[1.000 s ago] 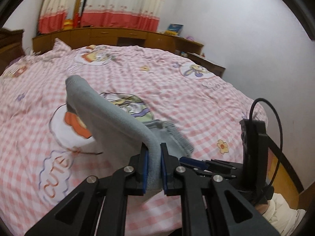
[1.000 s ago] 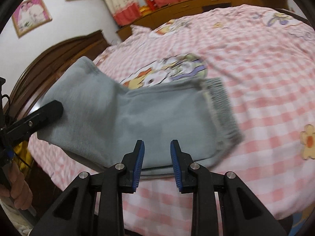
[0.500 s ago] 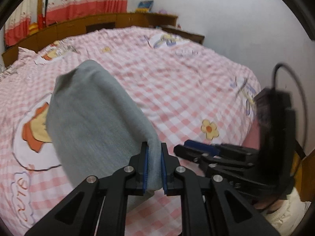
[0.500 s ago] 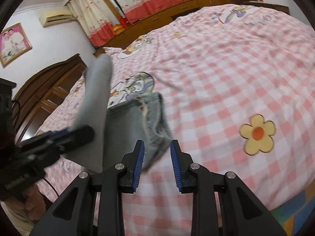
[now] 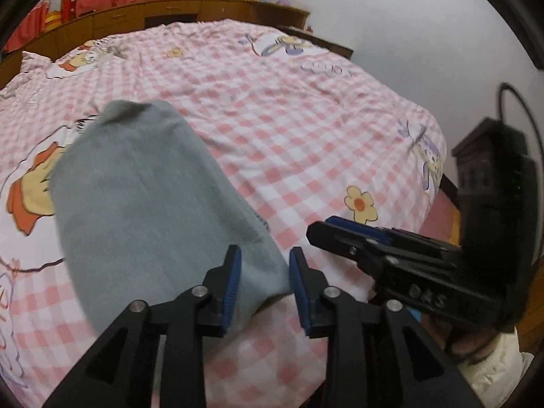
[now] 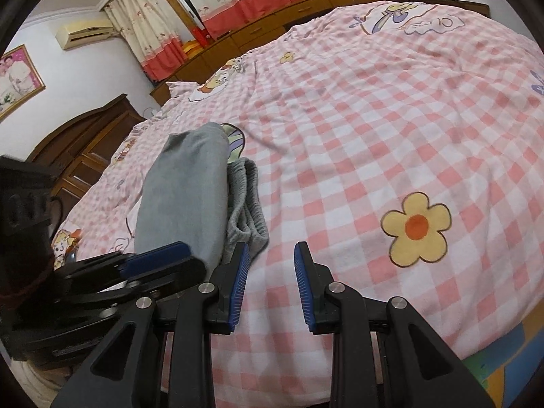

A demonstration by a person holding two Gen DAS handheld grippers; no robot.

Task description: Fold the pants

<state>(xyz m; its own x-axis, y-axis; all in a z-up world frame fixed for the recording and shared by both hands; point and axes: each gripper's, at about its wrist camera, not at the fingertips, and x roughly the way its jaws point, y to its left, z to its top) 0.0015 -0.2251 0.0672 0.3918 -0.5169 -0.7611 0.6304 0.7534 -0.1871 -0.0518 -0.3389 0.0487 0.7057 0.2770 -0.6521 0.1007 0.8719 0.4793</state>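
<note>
- Pants (image 5: 146, 204): grey, soft knit, lying on the pink checked bedsheet (image 5: 306, 129) near the front edge of the bed, on the left side of it in both wrist views.
- Fold state: the cloth is doubled over itself. In the right wrist view a smooth upper layer lies over a lower layer whose ribbed waistband (image 6: 250, 204) sticks out along the right side. The stack looks compact, so at least one fold is laid.
- Judgement: the fold in hand appears to be at its release. What is left is likely to square the edges, since the ribbed band is not covered, and perhaps one more fold; the total number of folds I cannot tell.
- Left gripper (image 5: 265, 282): jaws have just been opening and now stand narrowly apart. The near corner of the upper layer lies between the blue pads (image 5: 232, 282). The left pad sits against the cloth; a gap shows at the right pad, so the cloth is no longer pinched.
- Right gripper (image 6: 270, 284): jaws part way open, nothing between them but bare sheet. Its left finger is just beside the ribbed band; contact cannot be told.
- The two grippers are close together at the near end of the pants, each visible in the other's view.
- Risk, as judgement: the top layer may slide or spring back once the left gripper pulls away.
</note>
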